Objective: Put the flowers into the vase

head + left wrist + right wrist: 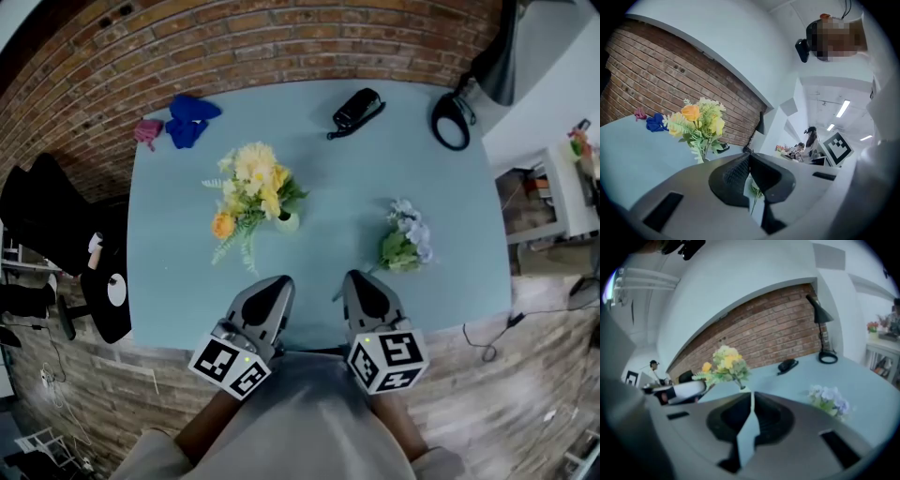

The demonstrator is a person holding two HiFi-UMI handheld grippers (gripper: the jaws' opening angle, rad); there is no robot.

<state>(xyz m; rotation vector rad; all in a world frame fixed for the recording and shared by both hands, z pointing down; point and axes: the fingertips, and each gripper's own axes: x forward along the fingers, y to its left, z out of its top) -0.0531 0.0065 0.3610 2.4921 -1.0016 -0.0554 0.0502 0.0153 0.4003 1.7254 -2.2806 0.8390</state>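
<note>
A small rounded pale-green vase stands near the middle of the matte, pale blue-grey tabletop. It already holds a bushy bouquet of yellow, cream and orange fabric-looking blooms with feathery green fern sprigs. The bouquet leans towards the rough red-brown brick wall behind the table. A loose bunch of pale lilac and white flowers with crinkled green leaves lies flat on the table, well apart from the vase on its right. Its thin stem runs down to just beside the right gripper. That gripper's smooth grey shells end in black ribbed pads, which meet tip to tip with nothing between them. The left gripper is likewise closed on nothing. In its own view only the table and a green stem beyond show through the slot beneath its touching tips. Each gripper carries a white marker cube, left and right, printed with blocky black square patterns. Along the far edge of the table lie a crumpled bright-blue cloth and, just beside it, a small pink object. A glossy black handset-shaped device rests further right, and a black ring-shaped lamp base sits at the far right corner.
</note>
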